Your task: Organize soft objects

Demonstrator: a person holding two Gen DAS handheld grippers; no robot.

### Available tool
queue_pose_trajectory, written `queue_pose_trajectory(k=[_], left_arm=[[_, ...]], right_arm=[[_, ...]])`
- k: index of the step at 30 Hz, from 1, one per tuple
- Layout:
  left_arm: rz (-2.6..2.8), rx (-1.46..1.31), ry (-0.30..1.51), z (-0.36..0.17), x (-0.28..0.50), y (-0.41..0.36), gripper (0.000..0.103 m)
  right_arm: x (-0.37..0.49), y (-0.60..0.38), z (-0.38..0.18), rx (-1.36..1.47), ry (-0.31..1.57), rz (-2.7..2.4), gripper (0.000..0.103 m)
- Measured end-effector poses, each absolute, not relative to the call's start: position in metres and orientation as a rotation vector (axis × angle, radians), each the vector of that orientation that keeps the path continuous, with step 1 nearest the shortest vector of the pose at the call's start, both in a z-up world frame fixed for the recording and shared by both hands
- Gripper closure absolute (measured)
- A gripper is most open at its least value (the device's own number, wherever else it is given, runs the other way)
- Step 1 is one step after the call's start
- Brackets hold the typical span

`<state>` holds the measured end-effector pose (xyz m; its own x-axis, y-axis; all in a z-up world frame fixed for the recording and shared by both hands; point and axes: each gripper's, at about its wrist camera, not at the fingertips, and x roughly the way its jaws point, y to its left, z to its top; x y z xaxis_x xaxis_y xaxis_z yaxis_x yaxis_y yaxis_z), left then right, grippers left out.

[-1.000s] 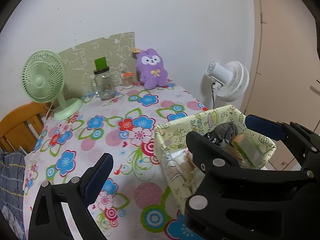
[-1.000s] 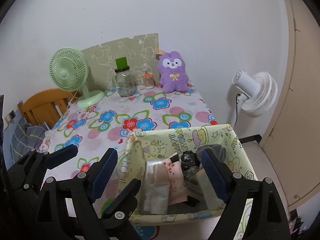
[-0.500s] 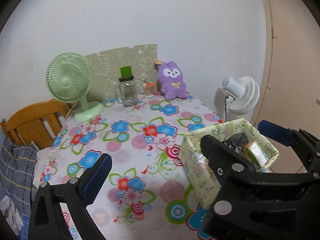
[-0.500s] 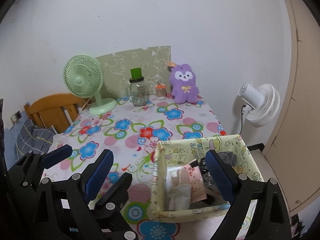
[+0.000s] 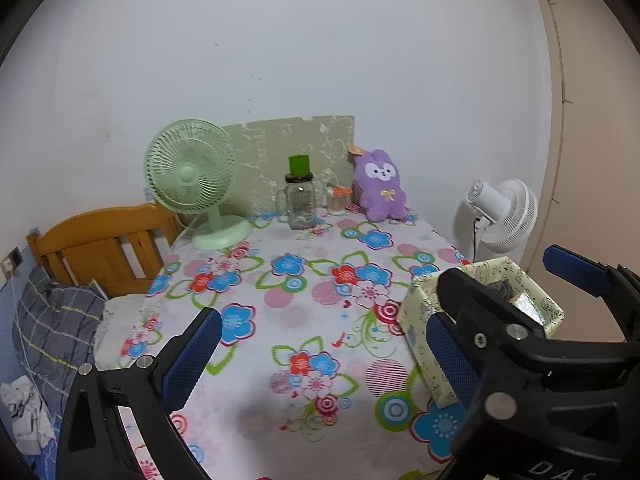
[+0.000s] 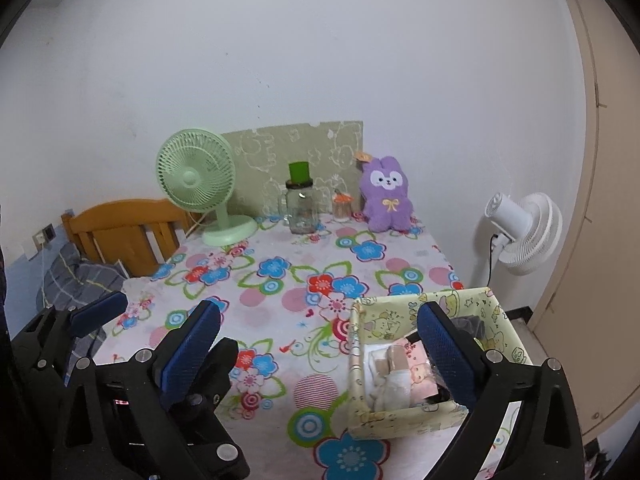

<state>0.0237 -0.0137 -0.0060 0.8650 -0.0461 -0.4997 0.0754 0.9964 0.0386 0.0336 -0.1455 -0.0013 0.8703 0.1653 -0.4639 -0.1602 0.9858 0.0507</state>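
Observation:
A yellow-green fabric storage box [image 6: 400, 414] sits at the table's near right corner, holding socks and other soft items [image 6: 394, 378]; it also shows in the left wrist view [image 5: 420, 320]. A purple plush bunny [image 6: 387, 196] sits upright at the back of the table, also in the left wrist view [image 5: 380, 186]. My right gripper [image 6: 320, 356] is open and empty, raised above the table's front. My left gripper [image 5: 320, 356] is open and empty, to the left of the right one.
A green desk fan [image 6: 200, 184], a glass jar with green lid [image 6: 301, 204] and a small orange-lidded jar [image 6: 343, 206] stand at the back. A white fan [image 6: 524, 232] stands right of the table. A wooden chair [image 6: 120, 232] is at left.
Both grippers have pulled back and up from the box, so the table looks farther away. Both stay open and empty.

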Motion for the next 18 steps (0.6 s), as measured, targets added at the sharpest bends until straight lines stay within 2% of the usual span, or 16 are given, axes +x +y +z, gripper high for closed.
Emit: queue_pose_trajectory(k=[18], left_arm=[[0.006,0.005,0.451,0.010,-0.009,0.022,0.000]], right_arm=[[0.003,-0.147,0.015,0.079,0.407,0.123,0.000]])
